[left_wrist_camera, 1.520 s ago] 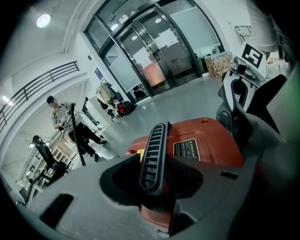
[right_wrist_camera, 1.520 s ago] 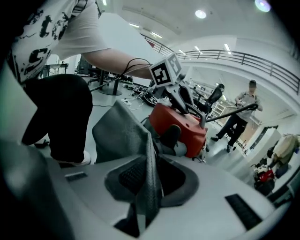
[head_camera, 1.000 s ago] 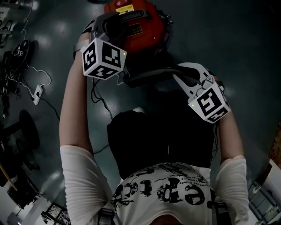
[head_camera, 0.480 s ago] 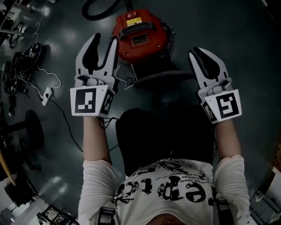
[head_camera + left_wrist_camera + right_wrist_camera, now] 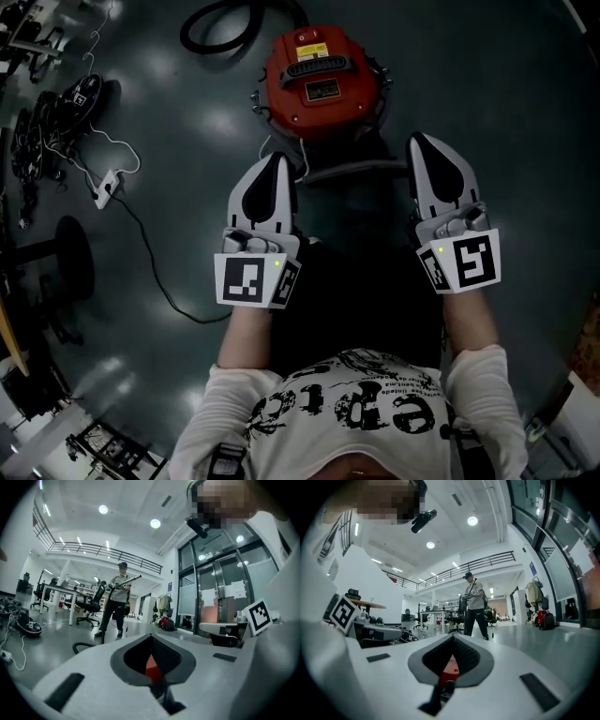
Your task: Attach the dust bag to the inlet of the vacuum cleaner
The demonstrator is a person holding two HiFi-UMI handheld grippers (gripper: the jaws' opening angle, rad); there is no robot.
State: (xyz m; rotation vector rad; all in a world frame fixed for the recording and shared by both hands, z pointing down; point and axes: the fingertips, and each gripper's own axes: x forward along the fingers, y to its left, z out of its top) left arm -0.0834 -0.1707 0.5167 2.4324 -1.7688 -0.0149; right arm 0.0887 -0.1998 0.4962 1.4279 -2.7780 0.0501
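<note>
The red vacuum cleaner point(image 5: 323, 80) stands on the dark floor at the top centre of the head view, its black handle on top. A dark curved bar point(image 5: 347, 172) lies just in front of it. I cannot make out a dust bag in any view. My left gripper point(image 5: 279, 161) hangs below and left of the vacuum, jaws shut with nothing between them. My right gripper point(image 5: 420, 142) hangs level with it on the right, also shut and empty. Each gripper view shows a sliver of the red vacuum point(image 5: 152, 667) point(image 5: 449, 666) through the gap behind the closed tips.
A black hose point(image 5: 220, 33) curls at the vacuum's upper left. A white power strip point(image 5: 105, 187) with its cable, tangled gear point(image 5: 47, 112) and a round black base point(image 5: 61, 262) lie at the left. A person point(image 5: 118, 599) point(image 5: 473, 604) stands farther off among desks and chairs.
Both grippers have lifted away from the vacuum's front and drawn back toward me. The left one opened wide, shifted right, rolled, and has closed empty.
</note>
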